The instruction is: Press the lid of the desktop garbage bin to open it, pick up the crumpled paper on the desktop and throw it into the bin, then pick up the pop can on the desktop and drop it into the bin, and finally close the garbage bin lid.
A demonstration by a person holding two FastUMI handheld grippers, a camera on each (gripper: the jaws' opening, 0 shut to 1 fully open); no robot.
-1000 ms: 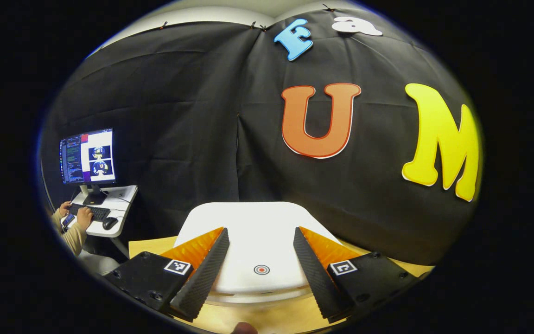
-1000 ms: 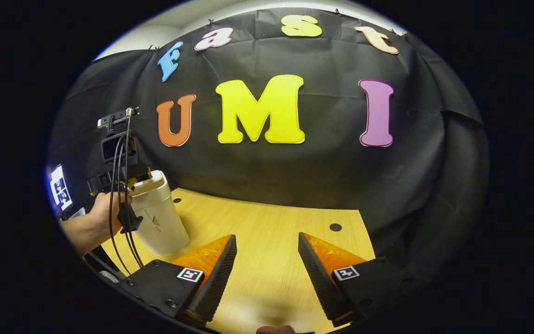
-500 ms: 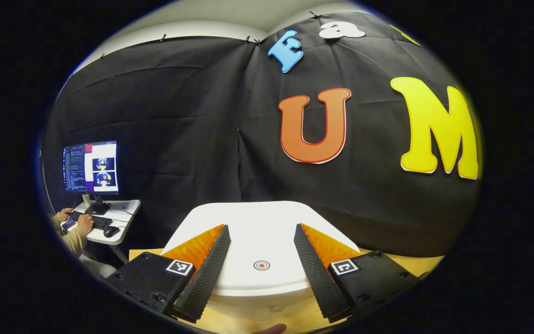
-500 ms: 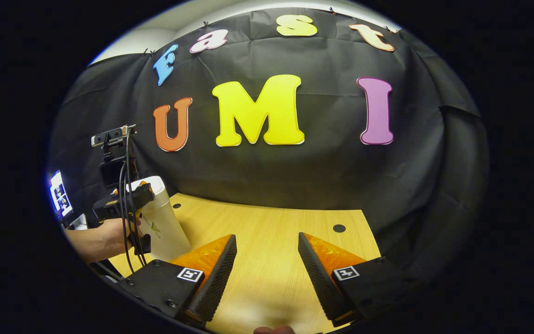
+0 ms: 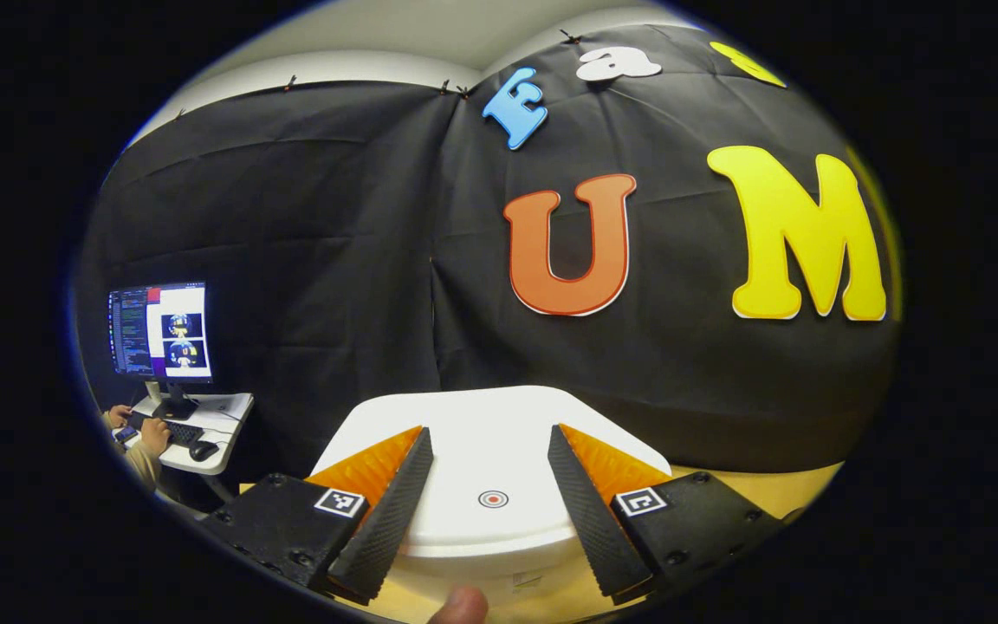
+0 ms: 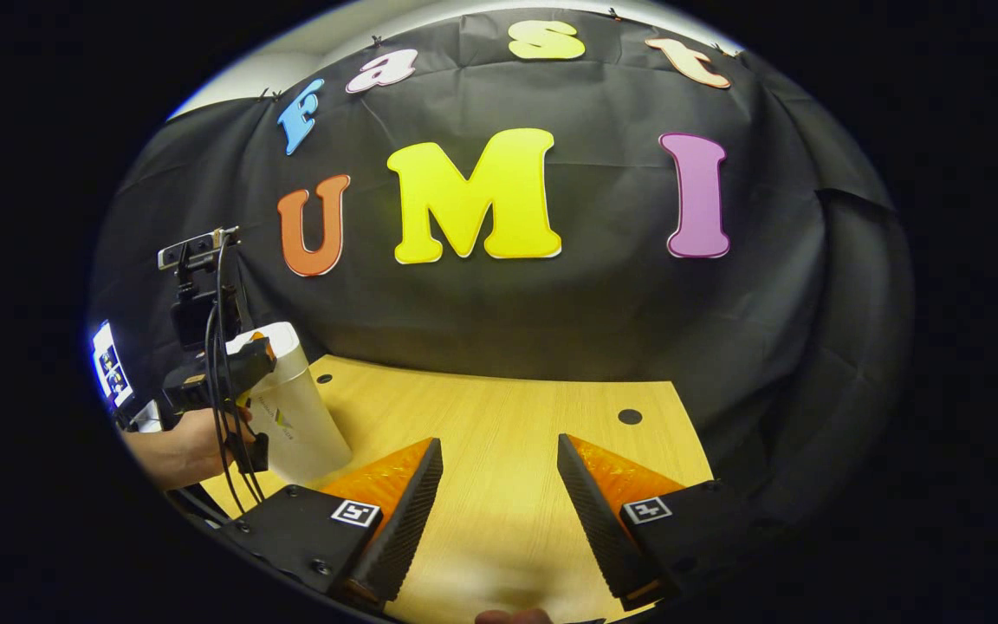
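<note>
The white desktop bin (image 5: 464, 412) stands right in front of my left gripper (image 5: 488, 431), its flat lid down and a small red ring mark (image 5: 492, 499) on top. The left gripper is open, its two fingers spread just above the lid with nothing between them. In the right gripper view the same bin (image 6: 300, 416) stands at the table's far left, with the left gripper (image 6: 223, 371) and the hand (image 6: 183, 438) holding it at the bin's top. My right gripper (image 6: 499, 440) is open over the bare wooden table (image 6: 499, 399).
A monitor (image 5: 161, 331) stands on a small white desk (image 5: 220, 407) off to the left, where a person's hands (image 5: 151, 431) rest at a keyboard. The table has round holes (image 6: 630, 416). Black cloth walls close the back and right.
The left gripper has drawn back and down a little at the bin, so more of the bin's front wall shows under the lid. The right gripper has barely moved.
</note>
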